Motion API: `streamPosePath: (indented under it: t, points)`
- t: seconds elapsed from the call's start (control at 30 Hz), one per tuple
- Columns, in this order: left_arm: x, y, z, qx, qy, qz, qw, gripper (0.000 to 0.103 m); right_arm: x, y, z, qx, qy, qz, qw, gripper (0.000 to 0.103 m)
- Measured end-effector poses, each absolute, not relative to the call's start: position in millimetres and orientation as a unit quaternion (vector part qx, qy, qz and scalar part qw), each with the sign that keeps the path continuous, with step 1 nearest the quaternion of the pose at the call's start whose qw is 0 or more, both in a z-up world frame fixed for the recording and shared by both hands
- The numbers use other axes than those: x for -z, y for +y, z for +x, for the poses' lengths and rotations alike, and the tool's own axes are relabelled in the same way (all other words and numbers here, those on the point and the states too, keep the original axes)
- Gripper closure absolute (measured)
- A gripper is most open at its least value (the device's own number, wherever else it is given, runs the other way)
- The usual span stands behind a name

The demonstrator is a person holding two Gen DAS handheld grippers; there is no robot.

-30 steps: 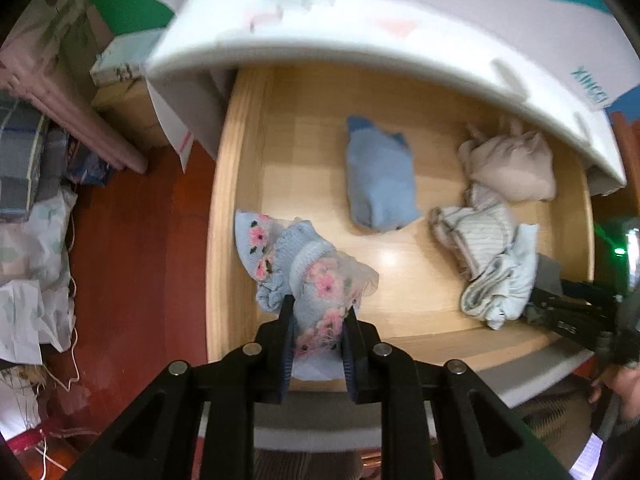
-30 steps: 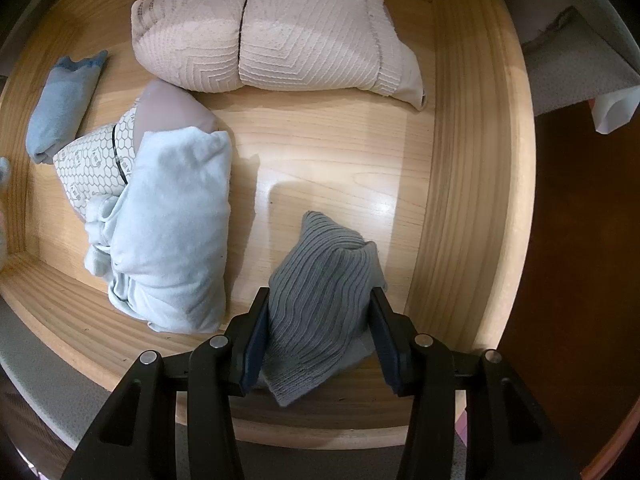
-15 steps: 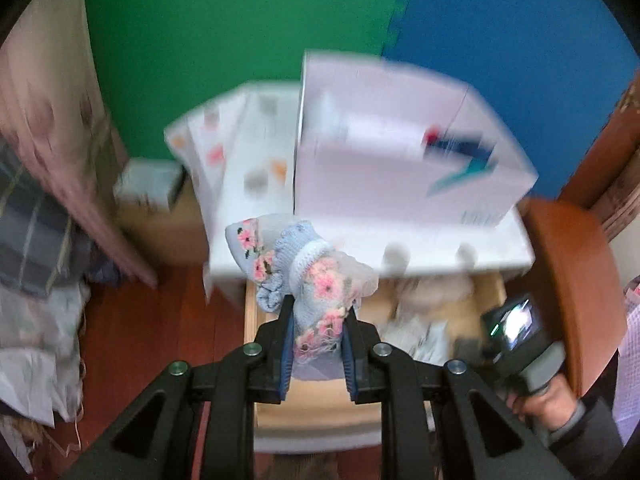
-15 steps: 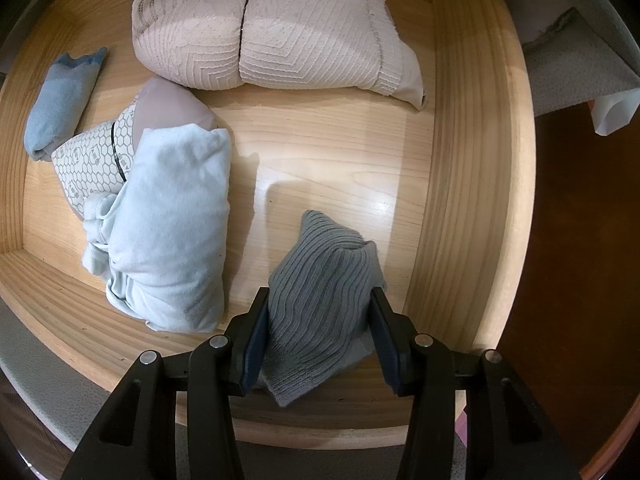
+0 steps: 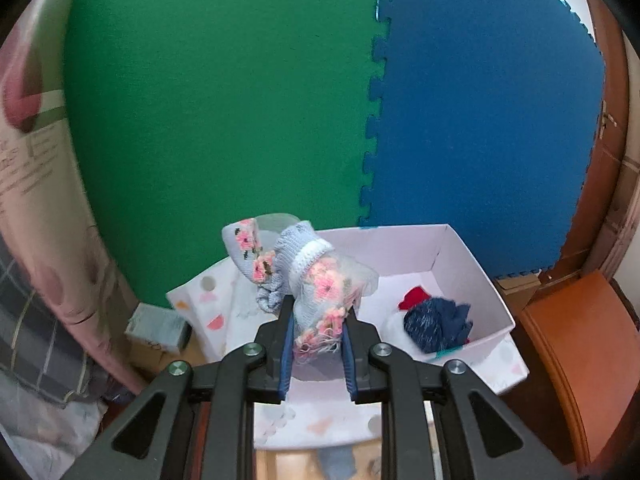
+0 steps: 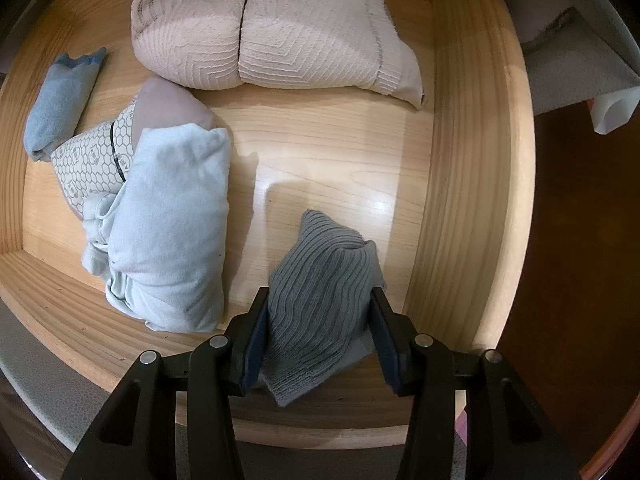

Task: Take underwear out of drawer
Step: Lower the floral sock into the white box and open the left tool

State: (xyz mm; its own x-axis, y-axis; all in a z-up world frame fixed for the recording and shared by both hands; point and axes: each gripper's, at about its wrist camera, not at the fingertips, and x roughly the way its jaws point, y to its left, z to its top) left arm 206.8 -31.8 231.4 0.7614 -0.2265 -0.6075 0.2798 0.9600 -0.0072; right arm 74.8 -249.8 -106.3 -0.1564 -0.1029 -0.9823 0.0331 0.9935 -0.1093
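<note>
Left gripper (image 5: 316, 344) clamps the floral knit piece (image 5: 308, 280) above the white box (image 5: 476, 268), release next; right gripper (image 6: 318, 336) grips the grey ribbed piece (image 6: 320, 296) at the drawer (image 6: 460, 160) front right corner, lift pending.

Bare drawer floor (image 6: 332, 152) mid-right; pale blue bundle (image 6: 168, 232) left, beige bundle (image 6: 280, 32) behind, drawer wall (image 6: 468, 184) right.

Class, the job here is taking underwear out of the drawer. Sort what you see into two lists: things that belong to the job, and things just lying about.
Part of the job:
- wooden drawer
- ribbed grey garment in the right tongs
- floral blue knitted garment in the left tongs
- white cardboard box

Lying about:
- green foam mat
- blue foam mat
- orange-brown chair
</note>
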Motion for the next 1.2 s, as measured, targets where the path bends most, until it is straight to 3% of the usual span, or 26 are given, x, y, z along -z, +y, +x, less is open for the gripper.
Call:
streamPosePath:
  t: [0.43, 0.73, 0.93, 1.03, 1.13, 1.2]
  points:
    - [-172.4, -87.1, 278.1, 0.15, 0.387, 0.069, 0.907, 0.083, 105.0, -245.5, 75.5, 0.053, 0.758, -0.025, 0.649, 0.058]
    - [-136.0, -102.3, 287.6, 0.14, 0.433, 0.095, 0.885, 0.082, 104.5, -241.0, 75.1, 0.053, 0.759, -0.031, 0.648, 0.057]
    - [-129.8, -103.6, 287.8, 0.119, 0.443, 0.099, 0.883, 0.074, 103.4, -238.5, 75.5, 0.053, 0.759, -0.031, 0.648, 0.057]
    - [-130.1, -104.6, 286.8, 0.11, 0.438, 0.107, 0.886, 0.064, 104.0, -239.6, 75.3, 0.052, 0.759, -0.03, 0.648, 0.056]
    - [-131.4, -106.7, 283.5, 0.115, 0.435, 0.119, 0.885, 0.062, 104.5, -239.7, 75.5, 0.052, 0.76, -0.032, 0.647, 0.056]
    - [-133.6, -107.5, 282.3, 0.116, 0.436, 0.121, 0.884, 0.053, 104.5, -238.7, 75.8, 0.053, 0.76, -0.035, 0.646, 0.056]
